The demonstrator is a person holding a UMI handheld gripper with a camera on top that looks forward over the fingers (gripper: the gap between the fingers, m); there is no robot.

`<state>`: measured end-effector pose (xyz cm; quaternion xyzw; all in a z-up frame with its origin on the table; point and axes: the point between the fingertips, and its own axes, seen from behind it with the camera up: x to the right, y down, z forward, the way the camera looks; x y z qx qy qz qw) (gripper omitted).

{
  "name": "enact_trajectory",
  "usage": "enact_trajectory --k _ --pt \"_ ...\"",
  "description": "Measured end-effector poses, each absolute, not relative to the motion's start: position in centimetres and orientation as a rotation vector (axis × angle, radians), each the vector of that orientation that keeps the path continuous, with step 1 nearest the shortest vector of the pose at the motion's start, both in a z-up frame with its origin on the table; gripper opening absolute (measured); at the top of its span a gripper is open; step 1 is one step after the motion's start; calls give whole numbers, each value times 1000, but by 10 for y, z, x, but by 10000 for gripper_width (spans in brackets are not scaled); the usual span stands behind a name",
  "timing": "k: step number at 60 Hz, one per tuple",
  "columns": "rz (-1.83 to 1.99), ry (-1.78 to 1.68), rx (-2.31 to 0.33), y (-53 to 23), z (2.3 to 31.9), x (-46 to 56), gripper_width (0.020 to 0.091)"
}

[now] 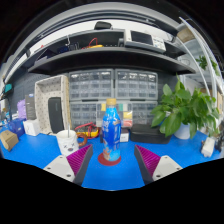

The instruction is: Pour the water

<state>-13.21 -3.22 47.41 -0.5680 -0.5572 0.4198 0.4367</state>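
Standing between the open fingers (110, 160), the bottle (111, 131) rested untouched on the tabletop (40, 150); an off-centre squeeze could topple it.

I have the blue-labelled plastic bottle (111, 131) standing on the blue table (35, 152) between my gripper's (112, 158) spread fingers, gaps either side. A white cup (67, 140) sits left of it; a potted green plant (184, 110) stands right, farther back.

The bottle (111, 128) looks like clear, glossy plastic with a shiny blue label; the surface (40, 150) is smooth matt blue; the cup (67, 141) is plain matt white, the plant (185, 105) leaves waxy
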Motion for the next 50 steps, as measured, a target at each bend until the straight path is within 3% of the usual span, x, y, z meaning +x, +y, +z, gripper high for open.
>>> enact_trajectory --k 11,50 --pt "1047 -1393 -1515 -46 460 -74 854" --pt "939 -1353 -1518 -21 477 2 851"
